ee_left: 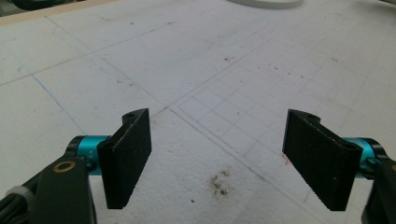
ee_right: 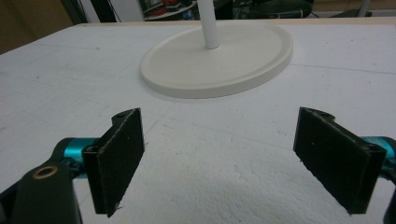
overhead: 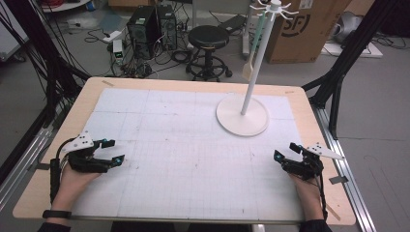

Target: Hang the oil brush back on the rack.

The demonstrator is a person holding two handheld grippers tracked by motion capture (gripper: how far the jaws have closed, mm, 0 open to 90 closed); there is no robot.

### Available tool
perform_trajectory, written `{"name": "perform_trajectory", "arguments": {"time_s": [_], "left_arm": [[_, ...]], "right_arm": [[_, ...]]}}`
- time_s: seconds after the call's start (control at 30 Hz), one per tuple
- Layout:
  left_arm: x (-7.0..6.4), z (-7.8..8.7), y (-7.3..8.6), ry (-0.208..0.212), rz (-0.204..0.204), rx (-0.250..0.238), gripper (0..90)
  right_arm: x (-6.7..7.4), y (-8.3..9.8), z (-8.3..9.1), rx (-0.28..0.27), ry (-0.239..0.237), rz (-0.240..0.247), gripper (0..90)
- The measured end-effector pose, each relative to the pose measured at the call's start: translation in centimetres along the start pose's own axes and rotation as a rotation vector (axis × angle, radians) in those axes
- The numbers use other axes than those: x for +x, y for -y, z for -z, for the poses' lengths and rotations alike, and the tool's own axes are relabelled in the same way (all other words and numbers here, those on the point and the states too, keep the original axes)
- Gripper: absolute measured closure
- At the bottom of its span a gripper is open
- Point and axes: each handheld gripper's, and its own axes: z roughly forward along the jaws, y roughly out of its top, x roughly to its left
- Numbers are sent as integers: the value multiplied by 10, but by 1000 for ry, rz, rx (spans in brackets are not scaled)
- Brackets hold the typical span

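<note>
The white stand [overhead: 241, 114], a round base with a thin upright pole, sits on the table [overhead: 58, 130] at about two o'clock from the centre of the white gridded mat [overhead: 183, 145], with a pale spatula [overhead: 248, 69] hanging from its hooked top. The right tongs [overhead: 286, 152] rest near the mat's four o'clock edge, closest to the base though well apart from it, jaws wide with nothing between. The left tongs [overhead: 112, 151] lie at eight o'clock, equally wide and bare.

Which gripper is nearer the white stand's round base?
Right. The right gripper sits just below and right of the base; the left gripper is across the table, far to its left.
</note>
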Motion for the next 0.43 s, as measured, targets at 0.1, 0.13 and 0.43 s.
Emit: {"name": "perform_trajectory", "arguments": {"time_s": [0.1,0.13,0.43], "left_arm": [[-1,0,1,-7,-4,3,239],[-1,0,1,-5,-11,1,239],[-2,-1,7,-35,18,-25,223]], "right_arm": [[0,0,0,1,1,1,158],[0,0,0,0,1,-1,158],[0,0,0,3,-3,-1,158]]}}
